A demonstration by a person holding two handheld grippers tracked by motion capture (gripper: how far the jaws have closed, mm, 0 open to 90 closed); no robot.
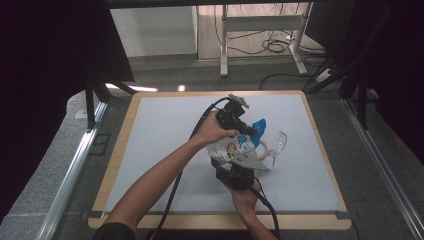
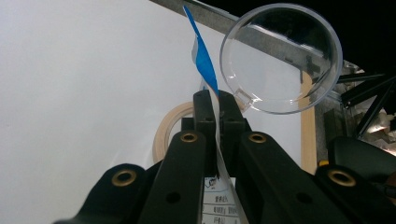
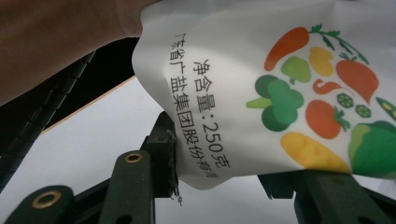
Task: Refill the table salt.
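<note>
You hold the white pouch above the surface, your left gripper clamped on its blue top edge and your right gripper grasping its bottom, apparently tilting it to pour toward the clear cup.

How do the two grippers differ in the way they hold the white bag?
The left gripper has its jaws shut tight on the thin blue-edged top of the bag, while the right gripper has its jaws set wider, around the bag's fuller printed bottom. In the high view the left gripper is farther from the person, the right gripper nearer. Both grip the same bag.
</note>
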